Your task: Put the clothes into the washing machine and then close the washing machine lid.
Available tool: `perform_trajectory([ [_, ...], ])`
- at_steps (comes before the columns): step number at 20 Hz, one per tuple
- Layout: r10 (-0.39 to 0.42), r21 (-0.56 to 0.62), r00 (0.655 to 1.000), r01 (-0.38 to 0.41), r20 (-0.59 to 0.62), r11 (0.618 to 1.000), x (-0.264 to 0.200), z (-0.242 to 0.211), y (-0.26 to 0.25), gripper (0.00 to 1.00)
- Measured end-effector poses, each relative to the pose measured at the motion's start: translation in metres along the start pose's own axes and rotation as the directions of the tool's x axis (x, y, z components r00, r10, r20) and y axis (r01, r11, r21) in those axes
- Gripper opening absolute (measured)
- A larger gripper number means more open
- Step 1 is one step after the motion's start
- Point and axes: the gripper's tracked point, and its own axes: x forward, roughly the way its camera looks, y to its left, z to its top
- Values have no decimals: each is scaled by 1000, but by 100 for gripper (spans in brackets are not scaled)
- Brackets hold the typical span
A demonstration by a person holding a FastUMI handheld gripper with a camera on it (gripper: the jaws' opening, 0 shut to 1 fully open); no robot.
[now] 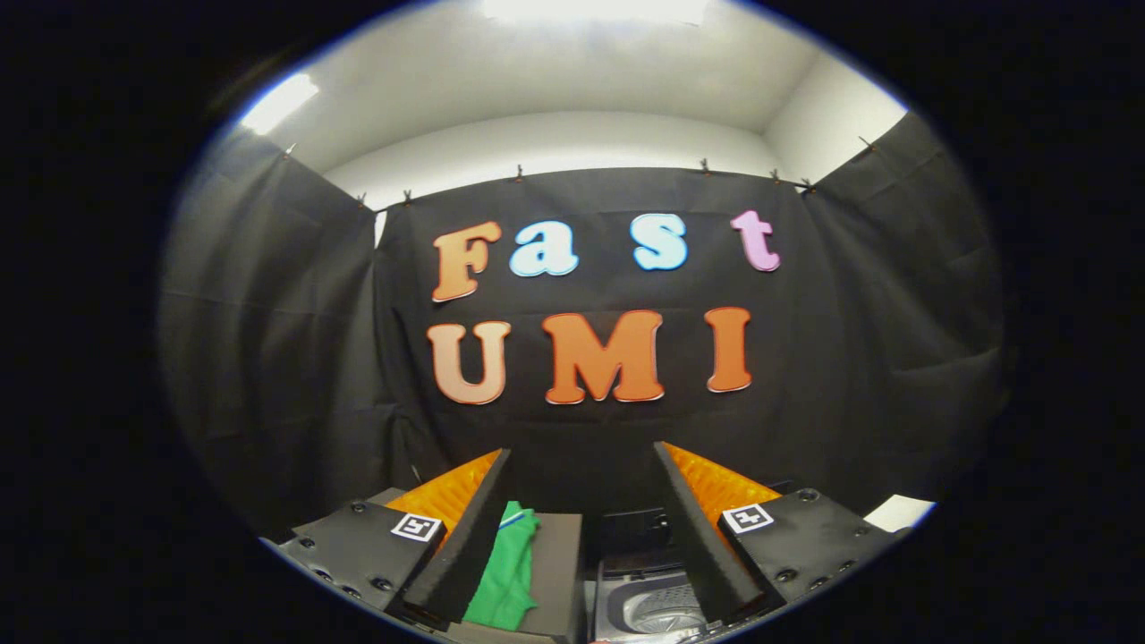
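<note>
Gripper point(581, 461): two black fingers with orange ribbed backs, spread wide apart, nothing held between them. Each finger base carries a small square marker. The tool is level and points at the black cloth wall point(268, 358) of the booth.

Between and below the fingers:
- Green cloth point(505, 572), crumpled, lying just inside the left finger point(465, 546), which covers its left edge. It rests on a grey surface point(559, 563); what that surface belongs to cannot be told.
- Washer point(648, 604), just right of the cloth, between the fingers and partly behind the right finger point(698, 537). Its tub appears open from above, with a perforated metal drum visible inside. A dark panel point(631, 528) stands at its far edge. The lid cannot be made out.

The cloth is outside the tub, beside it, touching neither finger that can be confirmed.

Surroundings: a white patch point(899, 512) shows beyond the right finger base, low against the wall; its nature cannot be told. Above the cloth wall, white room walls and a ceiling light point(277, 101).
</note>
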Motion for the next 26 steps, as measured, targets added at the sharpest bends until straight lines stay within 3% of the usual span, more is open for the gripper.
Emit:
perform_trajectory([
  [5, 181, 27, 976, -179, -117, 983, 27, -54, 117, 98],
  [7, 206, 65, 961, -197, -185, 978, 40, -78, 143, 99],
  [13, 182, 78, 914, -165, -363, 983, 76, -149, 162, 99],
  [19, 158, -1, 897, -174, -412, 985, 84, -185, 159, 99],
  [22, 130, -55, 853, -183, -506, 982, 84, -231, 150, 99],
  [23, 162, -41, 834, -216, -528, 976, 78, -243, 152, 98],
  [24, 170, -24, 869, -204, -465, 979, 87, -237, 151, 98],
  [26, 193, 6, 863, -216, -466, 976, 82, -239, 148, 98],
])
